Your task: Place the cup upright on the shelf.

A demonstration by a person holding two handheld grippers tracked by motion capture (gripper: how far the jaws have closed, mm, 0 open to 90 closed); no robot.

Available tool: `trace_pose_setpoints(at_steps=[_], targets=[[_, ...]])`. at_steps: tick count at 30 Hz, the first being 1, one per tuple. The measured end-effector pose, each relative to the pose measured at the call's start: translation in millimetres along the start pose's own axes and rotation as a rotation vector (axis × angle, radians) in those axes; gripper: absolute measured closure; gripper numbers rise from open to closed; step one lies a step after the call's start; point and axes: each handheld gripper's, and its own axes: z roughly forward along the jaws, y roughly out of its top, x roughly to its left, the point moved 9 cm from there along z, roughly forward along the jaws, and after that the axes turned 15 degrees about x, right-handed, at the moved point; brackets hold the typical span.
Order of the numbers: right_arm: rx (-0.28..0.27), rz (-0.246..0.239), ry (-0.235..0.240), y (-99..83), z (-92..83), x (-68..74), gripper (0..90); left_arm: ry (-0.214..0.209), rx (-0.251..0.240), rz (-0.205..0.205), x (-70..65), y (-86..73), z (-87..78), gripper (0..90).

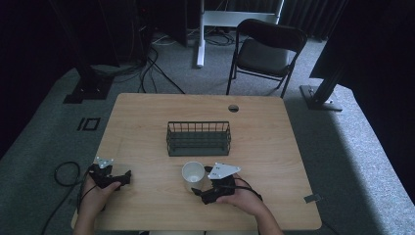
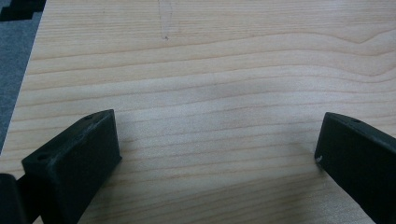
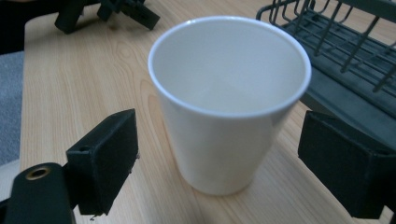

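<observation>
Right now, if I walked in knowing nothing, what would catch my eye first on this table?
Probably the white cup, standing upright and empty near the front of the wooden table, with the right claw open around it, its jaws on either side and not yet touching. Just behind it sits a dark wire basket, also empty. Off to the left, the left claw is open over bare wood.

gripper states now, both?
Left tongs: open, empty, over bare table.
Right tongs: open, either side of the white cup, not gripping.
</observation>
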Motion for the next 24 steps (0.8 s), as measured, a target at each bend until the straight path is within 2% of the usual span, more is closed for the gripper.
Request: trace_pose_setpoints(at_steps=[24], targets=[[-0.079, 0.017, -0.010, 25.9, 8.5, -1.9, 12.0, -0.003, 0.000, 0.004, 0.1, 0.2, 0.1, 0.2]])
